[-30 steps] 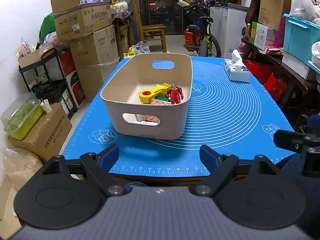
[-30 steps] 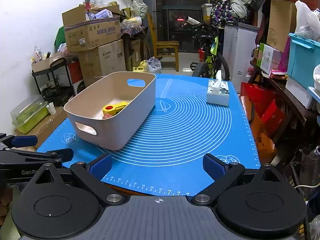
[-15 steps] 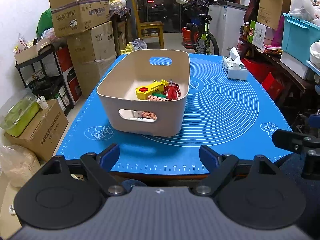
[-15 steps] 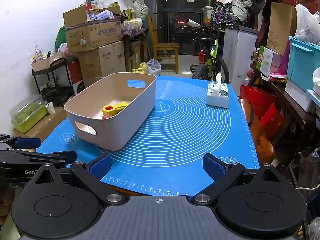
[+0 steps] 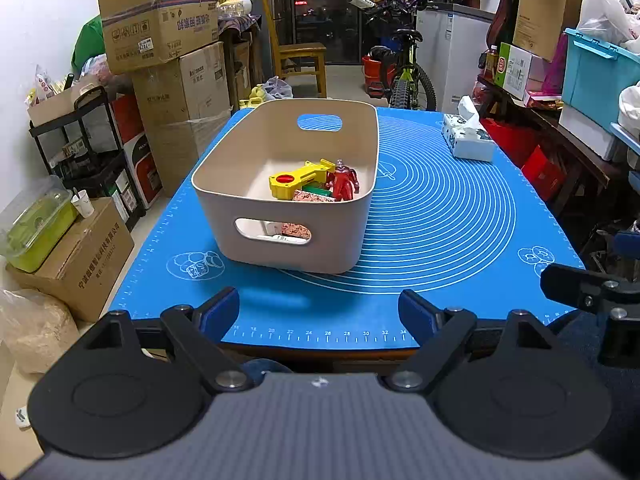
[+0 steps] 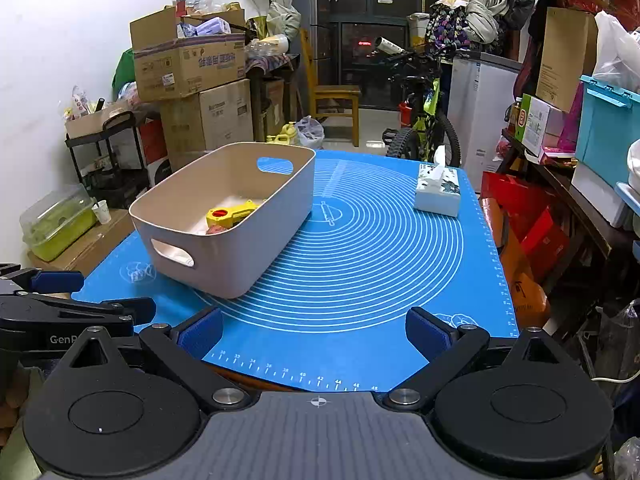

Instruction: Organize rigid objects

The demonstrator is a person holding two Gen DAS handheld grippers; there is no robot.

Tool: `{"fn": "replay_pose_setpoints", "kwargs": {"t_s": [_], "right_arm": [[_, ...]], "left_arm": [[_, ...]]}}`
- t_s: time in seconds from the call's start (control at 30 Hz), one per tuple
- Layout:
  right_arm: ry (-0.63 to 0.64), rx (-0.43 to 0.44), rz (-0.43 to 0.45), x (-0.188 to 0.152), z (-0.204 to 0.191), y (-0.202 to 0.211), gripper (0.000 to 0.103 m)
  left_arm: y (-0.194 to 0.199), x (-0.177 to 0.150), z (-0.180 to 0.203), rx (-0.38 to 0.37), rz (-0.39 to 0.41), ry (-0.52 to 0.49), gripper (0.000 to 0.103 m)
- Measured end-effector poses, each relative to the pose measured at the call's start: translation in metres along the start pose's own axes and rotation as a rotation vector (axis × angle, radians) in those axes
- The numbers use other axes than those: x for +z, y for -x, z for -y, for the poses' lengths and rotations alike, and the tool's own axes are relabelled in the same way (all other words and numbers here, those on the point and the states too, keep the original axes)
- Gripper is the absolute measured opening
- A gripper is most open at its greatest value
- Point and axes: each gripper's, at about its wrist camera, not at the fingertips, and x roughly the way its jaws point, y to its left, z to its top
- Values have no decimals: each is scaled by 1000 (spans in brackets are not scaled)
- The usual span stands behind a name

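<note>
On the blue mat (image 5: pixel 440 220), a beige bin (image 5: pixel 288 240) holds toys (image 5: pixel 316 182).

A cluttered home storage room.
Stacked cardboard boxes (image 5: pixel 160 36) far left of the gripper, a bicycle (image 5: pixel 404 76) and wooden chair (image 5: pixel 298 56) ahead.

Small items (image 5: pixel 314 196) under the yellow toy (image 5: pixel 301 178) — unidentifiable, half-hidden by bin (image 5: pixel 288 240) wall
</note>
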Motion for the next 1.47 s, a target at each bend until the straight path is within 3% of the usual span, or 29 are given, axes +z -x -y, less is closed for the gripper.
{"fn": "replay_pose_setpoints", "kwargs": {"t_s": [1.47], "right_arm": [[10,2,-6,-1,5,0,98]], "left_arm": [[3,2,0,9,12,4,87]]}}
